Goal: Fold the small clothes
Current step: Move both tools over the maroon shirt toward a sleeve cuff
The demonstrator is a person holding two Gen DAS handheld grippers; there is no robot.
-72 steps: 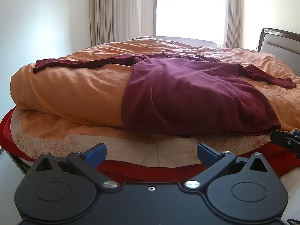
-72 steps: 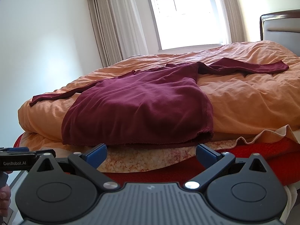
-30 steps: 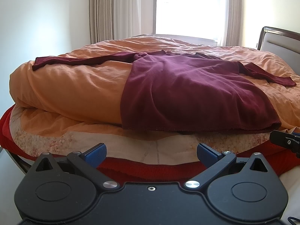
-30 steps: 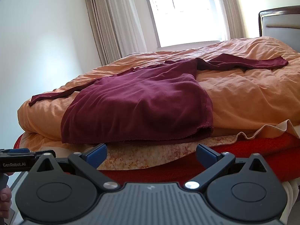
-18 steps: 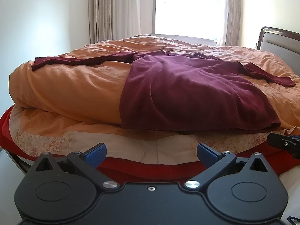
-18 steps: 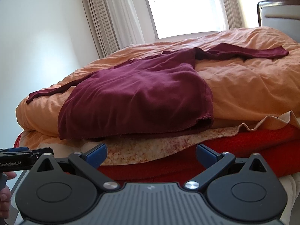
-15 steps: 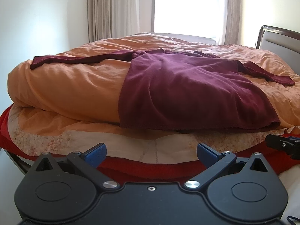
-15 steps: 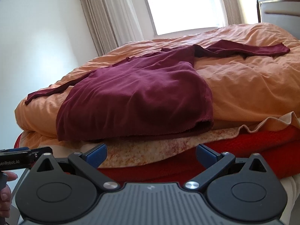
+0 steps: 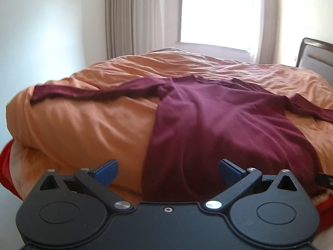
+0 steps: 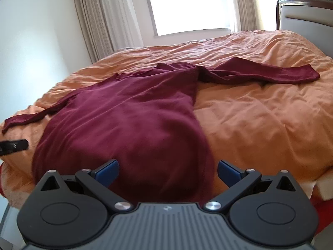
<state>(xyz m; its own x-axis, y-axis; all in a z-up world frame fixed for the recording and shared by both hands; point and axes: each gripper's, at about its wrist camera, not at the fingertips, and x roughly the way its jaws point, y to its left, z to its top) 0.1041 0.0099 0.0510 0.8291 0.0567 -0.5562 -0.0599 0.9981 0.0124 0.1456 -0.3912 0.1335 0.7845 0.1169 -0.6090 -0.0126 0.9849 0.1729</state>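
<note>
My left gripper (image 9: 167, 171) and right gripper (image 10: 167, 171) are spread wide, empty. The maroon long-sleeved shirt (image 10: 133, 123) lies flat on the orange duvet (image 10: 260, 114); soft, limp: I'd pinch the sleeve cuffs.

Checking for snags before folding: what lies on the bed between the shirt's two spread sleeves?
Only the maroon shirt body and collar lie between its sleeves on the orange duvet; nothing else, as the right wrist view shows.
</note>
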